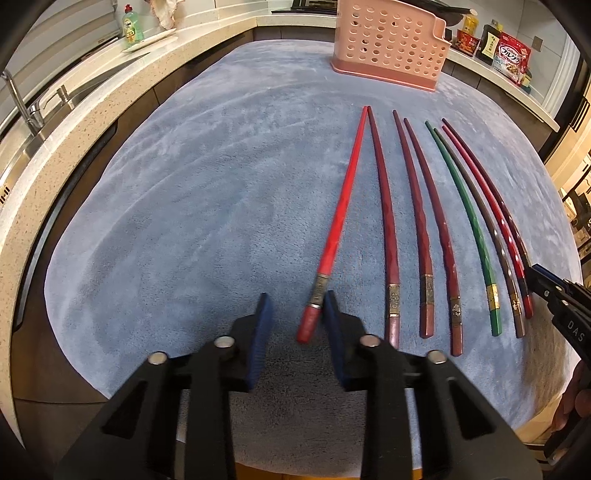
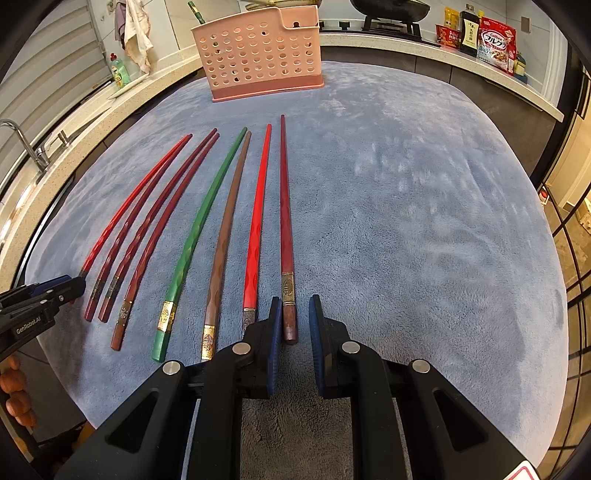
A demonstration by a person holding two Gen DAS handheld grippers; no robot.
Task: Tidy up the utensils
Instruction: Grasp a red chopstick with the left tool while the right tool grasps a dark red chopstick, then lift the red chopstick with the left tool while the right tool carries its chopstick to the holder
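Several chopsticks lie side by side on a blue cloth (image 1: 203, 184), tips toward a pink perforated basket (image 1: 388, 40) (image 2: 258, 51). My left gripper (image 1: 297, 306) is open around the butt of the bright red chopstick (image 1: 343, 214), which slants and leans on the right finger with a gap to the left pad. My right gripper (image 2: 295, 317) straddles the butt of the dark red chopstick (image 2: 285, 221) at the row's right end. That chopstick sits by the left pad, with a gap to the right one. The green chopstick (image 2: 199, 236) and a brown one (image 2: 225, 236) lie between.
A counter with a sink tap (image 1: 22, 103) and a green soap bottle (image 1: 133, 27) curves along the left. Food packets and a dark bottle (image 2: 480, 35) stand at the back right, beside a stove with a pan (image 2: 391, 11). The cloth (image 2: 406, 221) to the right of the chopsticks is bare.
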